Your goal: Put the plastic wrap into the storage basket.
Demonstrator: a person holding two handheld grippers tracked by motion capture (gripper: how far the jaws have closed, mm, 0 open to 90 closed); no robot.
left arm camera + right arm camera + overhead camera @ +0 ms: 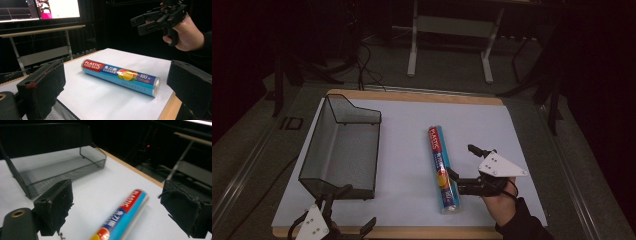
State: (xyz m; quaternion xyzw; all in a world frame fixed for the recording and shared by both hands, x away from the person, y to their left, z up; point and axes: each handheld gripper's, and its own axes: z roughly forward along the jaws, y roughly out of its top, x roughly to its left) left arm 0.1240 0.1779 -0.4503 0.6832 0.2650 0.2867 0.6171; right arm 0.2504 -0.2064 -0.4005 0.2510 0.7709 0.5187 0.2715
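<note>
White paper covers the wooden table [412,97], and the room behind is dark. A long blue and red roll of plastic wrap [442,169] is laid flat on the paper. The right gripper [462,167] is held in a hand [501,202] just beside the roll, with its jaws spread wide and nothing pinched. In the right gripper view the roll [125,217] is seen between the two black jaws but is not touched yet. A black wire mesh tray [343,150] is seen past the roll, well apart from this gripper. The left gripper [343,212] is held low at the near edge, just in front of the tray, jaws spread too. The reaching step seems to be in hand. Next, the right jaws would likely need to be lowered around the roll and pressed shut on its middle, so it can be lifted without tipping
</note>
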